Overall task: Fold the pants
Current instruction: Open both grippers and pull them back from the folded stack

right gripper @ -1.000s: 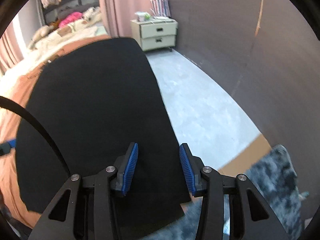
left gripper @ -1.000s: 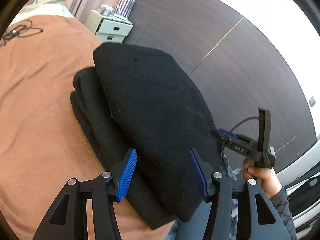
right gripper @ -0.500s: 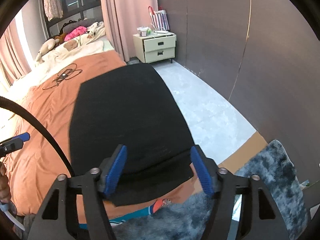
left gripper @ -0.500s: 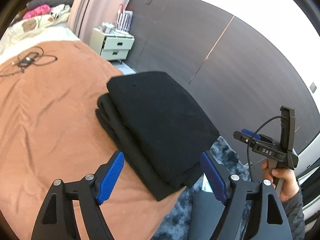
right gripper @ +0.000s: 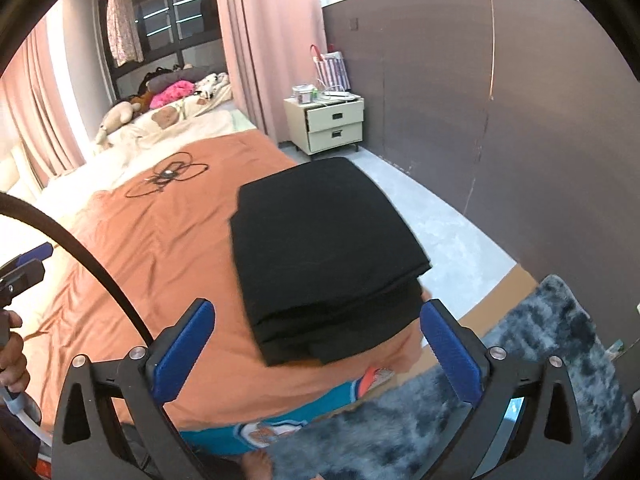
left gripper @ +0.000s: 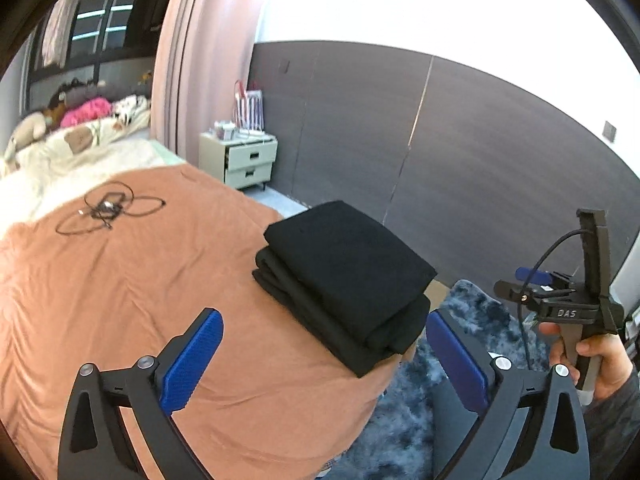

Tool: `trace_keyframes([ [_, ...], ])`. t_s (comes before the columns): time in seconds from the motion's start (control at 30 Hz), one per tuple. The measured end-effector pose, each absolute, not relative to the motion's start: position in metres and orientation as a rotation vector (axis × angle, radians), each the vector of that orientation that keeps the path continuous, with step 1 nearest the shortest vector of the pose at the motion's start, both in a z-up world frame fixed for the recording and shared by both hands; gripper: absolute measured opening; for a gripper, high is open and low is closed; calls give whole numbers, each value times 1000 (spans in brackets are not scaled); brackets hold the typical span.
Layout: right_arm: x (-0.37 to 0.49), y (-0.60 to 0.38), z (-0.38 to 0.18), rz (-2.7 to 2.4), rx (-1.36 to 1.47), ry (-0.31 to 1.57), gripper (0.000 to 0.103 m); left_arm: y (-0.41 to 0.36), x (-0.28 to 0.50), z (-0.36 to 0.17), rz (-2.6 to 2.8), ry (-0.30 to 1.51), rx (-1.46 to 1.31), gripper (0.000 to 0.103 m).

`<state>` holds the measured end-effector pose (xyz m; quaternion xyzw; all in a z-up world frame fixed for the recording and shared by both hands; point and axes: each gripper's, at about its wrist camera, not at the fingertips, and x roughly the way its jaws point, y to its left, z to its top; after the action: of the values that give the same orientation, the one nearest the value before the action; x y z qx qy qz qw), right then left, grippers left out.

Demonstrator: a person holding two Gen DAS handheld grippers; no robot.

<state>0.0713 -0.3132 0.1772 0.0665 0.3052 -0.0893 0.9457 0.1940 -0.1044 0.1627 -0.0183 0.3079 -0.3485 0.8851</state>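
My bed [left gripper: 120,320] with its orange cover fills most of what I see, and everything else I place against it: the grey wall [left gripper: 460,140] runs along its far side, across a strip of pale floor [right gripper: 440,220], and the pink curtain [left gripper: 192,60] hangs by its head end. The shaggy blue-grey rug [right gripper: 540,360] lies on the floor at the bed's near corner. The black pants [left gripper: 344,280] sit folded in a thick stack on the bed's near corner, close to the edge that faces the wall. A pale two-drawer nightstand [right gripper: 332,124] stands beside the bed by the curtain. My left gripper [left gripper: 324,364] has just been opening and now stands wide with nothing between its blue pads, held apart from the pants on the bed. My right gripper [right gripper: 316,356] has also just been opening, wide and empty, clear of the stack. A tangled black cable [left gripper: 108,210] lies on the bed further up
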Motion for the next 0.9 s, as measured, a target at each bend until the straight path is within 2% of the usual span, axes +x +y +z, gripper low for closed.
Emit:
trace_keyframes([
  [0.4, -3, -267, 181, -156, 130, 563, 103, -53, 119, 196, -755, 519, 44, 103],
  [0.9, -91, -242, 160, -139, 177, 513, 103, -17, 44, 190, -699, 483, 69, 103],
])
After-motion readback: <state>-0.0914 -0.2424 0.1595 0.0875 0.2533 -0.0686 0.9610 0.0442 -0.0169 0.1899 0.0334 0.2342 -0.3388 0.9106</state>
